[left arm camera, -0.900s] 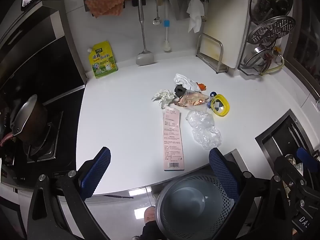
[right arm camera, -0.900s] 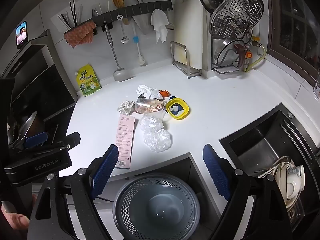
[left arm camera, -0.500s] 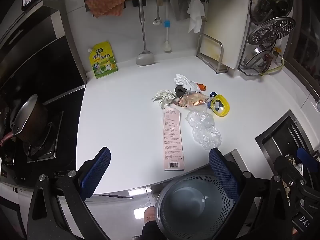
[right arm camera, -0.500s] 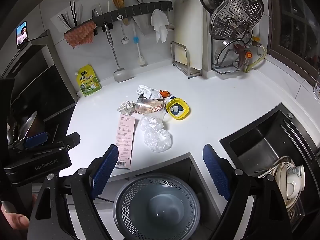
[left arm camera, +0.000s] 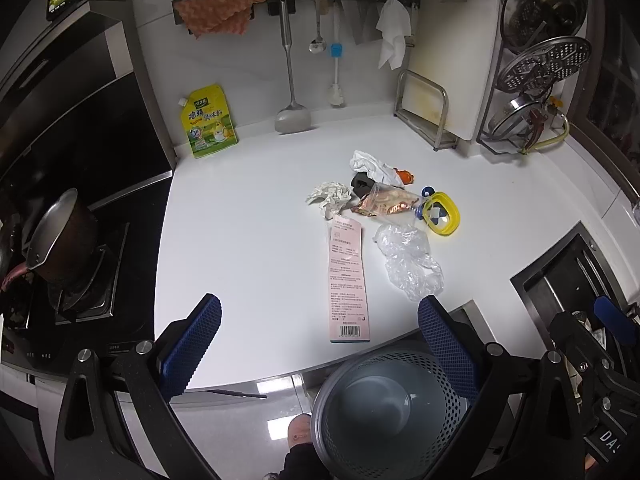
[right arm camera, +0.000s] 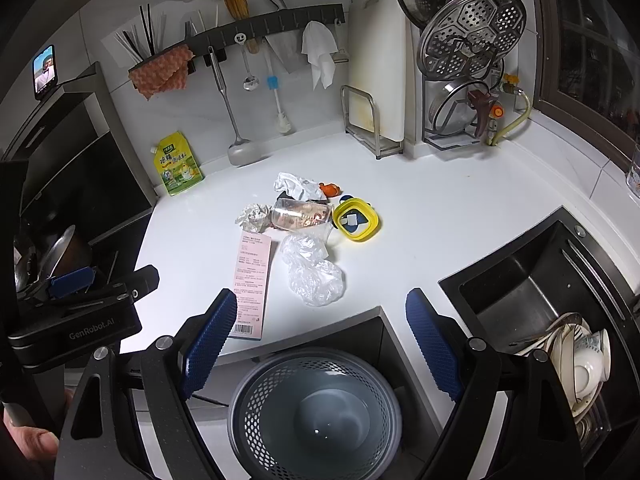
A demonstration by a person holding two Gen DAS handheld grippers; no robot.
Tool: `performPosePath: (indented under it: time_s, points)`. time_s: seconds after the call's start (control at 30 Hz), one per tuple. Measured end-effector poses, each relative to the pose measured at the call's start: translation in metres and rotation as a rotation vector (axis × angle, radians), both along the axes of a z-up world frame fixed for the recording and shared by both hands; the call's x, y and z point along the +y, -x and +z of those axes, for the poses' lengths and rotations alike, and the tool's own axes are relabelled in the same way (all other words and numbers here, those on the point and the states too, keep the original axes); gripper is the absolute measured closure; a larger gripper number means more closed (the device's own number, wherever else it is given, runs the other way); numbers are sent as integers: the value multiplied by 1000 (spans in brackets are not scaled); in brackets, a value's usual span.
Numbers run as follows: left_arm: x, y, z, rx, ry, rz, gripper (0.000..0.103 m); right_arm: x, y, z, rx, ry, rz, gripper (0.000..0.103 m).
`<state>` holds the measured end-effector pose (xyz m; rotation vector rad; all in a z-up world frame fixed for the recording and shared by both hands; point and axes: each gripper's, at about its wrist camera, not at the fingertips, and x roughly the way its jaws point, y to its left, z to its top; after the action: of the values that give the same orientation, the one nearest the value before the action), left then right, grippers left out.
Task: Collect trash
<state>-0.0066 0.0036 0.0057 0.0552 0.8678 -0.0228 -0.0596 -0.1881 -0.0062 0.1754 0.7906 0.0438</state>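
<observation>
Trash lies in a cluster mid-counter: a long pink paper box (left arm camera: 347,280) (right arm camera: 251,282), a crumpled clear plastic bag (left arm camera: 408,260) (right arm camera: 312,270), a crumpled white tissue (left arm camera: 330,196) (right arm camera: 253,216), a clear snack wrapper (left arm camera: 386,204) (right arm camera: 300,214), a yellow ring lid (left arm camera: 440,214) (right arm camera: 355,219) and white paper (left arm camera: 370,164) (right arm camera: 294,186). A grey perforated bin (left arm camera: 384,408) (right arm camera: 314,412) stands on the floor below the counter edge. My left gripper (left arm camera: 320,340) and right gripper (right arm camera: 318,334) hover open above the counter's near edge, holding nothing.
A stove with a pot (left arm camera: 60,236) sits to the left. A sink (right arm camera: 532,280) with stacked dishes (right arm camera: 580,364) is to the right. A yellow-green pouch (left arm camera: 208,120), hanging utensils, a cutting board (right arm camera: 376,76) and a steamer rack (right arm camera: 472,36) line the back wall.
</observation>
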Motion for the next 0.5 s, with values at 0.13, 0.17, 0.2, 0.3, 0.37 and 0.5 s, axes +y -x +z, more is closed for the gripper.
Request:
performPosePath:
  time_s: [0.13, 0.17, 0.2, 0.3, 0.37, 0.5]
  points:
    - [0, -4, -4, -1, 2, -2, 6, 0, 0, 4, -1, 0, 1, 21]
    - [1, -3, -5, -1, 2, -1, 6, 1, 0, 3, -2, 0, 1, 21]
    - [1, -3, -5, 0, 2, -1, 6, 1, 0, 4, -2, 1, 1, 21]
    - [3, -3, -5, -1, 2, -1, 6, 1, 0, 4, -4, 0, 0, 20]
    - [4, -3, -5, -2, 1, -1, 6, 2, 0, 4, -3, 2, -1, 20]
    - [1, -3, -4, -2, -2, -1, 6, 1, 0, 4, -2, 3, 0, 21]
